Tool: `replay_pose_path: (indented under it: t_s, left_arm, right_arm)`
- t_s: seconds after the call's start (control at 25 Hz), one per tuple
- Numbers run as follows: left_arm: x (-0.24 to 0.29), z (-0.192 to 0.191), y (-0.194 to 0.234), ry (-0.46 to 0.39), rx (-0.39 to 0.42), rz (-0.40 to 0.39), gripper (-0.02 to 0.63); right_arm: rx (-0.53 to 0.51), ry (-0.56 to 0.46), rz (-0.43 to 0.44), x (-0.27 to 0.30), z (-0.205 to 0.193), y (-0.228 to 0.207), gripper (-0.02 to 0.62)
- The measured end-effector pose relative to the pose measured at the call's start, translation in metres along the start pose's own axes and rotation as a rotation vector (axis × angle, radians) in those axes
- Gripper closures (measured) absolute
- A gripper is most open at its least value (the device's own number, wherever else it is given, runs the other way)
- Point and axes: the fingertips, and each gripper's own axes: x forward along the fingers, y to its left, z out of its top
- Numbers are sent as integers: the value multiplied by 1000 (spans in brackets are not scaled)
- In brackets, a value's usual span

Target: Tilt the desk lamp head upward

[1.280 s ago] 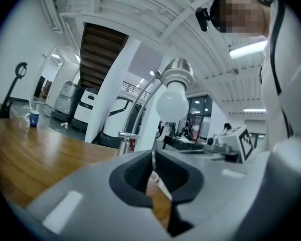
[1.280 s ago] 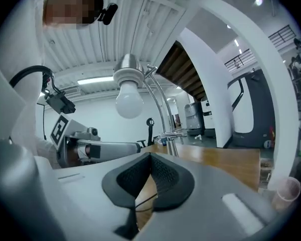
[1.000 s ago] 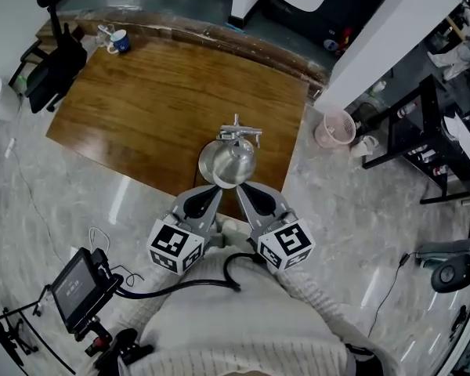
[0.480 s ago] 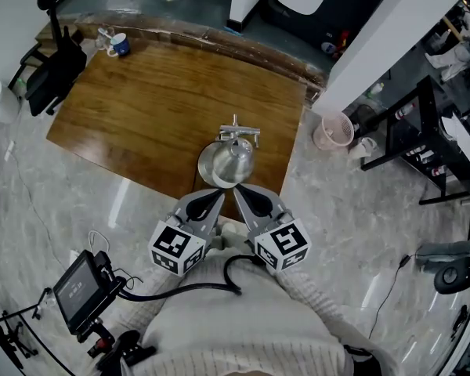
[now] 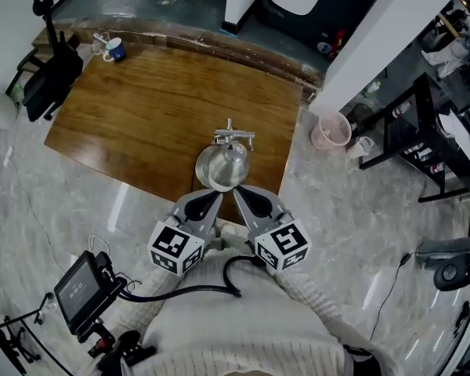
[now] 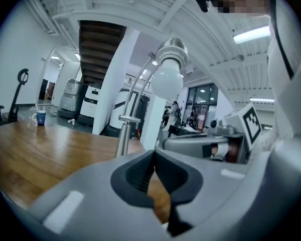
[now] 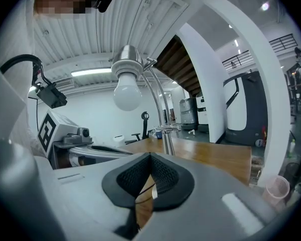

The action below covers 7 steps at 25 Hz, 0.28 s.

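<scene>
Both tools are fully closed and hold nothing. The left tool (image 5: 216, 193) (image 6: 153, 155) shows its dark pads pressed together at the tips, with only the wood below visible through the gap under them. The right tool (image 5: 240, 193) (image 7: 149, 157) looks the same, pads together and empty. In the head view they lie side by side at the centre of the frame, tips pointing up the frame and converging just below the desk lamp (image 5: 223, 163). Neither touches it.

The lamp stands near the lower right edge of the wooden surface (image 5: 141, 108). From above, its shiny metal head (image 5: 219, 168) appears as a rounded dome, with the knobbed joint of the post (image 5: 233, 138) just above it in the frame. Each tool's own view looks up at the white bulb (image 6: 166, 82) (image 7: 127, 92), which hangs from its metal socket above and ahead of the jaws and faces down. Behind the bulb, thin curved arms run down to the upright post (image 6: 123, 134) (image 7: 167, 137).

Farther out, a blue and white mug (image 5: 116, 50) (image 6: 40, 117) sits at the surface's upper left corner, beside a black office chair (image 5: 51, 73). A pink wastebasket (image 5: 333, 129) stands on the marble floor to the right of the surface. A small screen on a stand (image 5: 80, 288) is at the lower left, and the person's pale knitted sleeves (image 5: 243, 327) fill the bottom of the frame.
</scene>
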Motion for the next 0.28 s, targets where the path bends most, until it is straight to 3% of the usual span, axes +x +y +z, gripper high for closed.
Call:
replay_pose_path:
  t_s: [0.28]
  left_arm:
    - [1, 2, -8, -11, 41, -17, 598]
  right_arm:
    - [0, 17, 3, 1, -2, -2, 597]
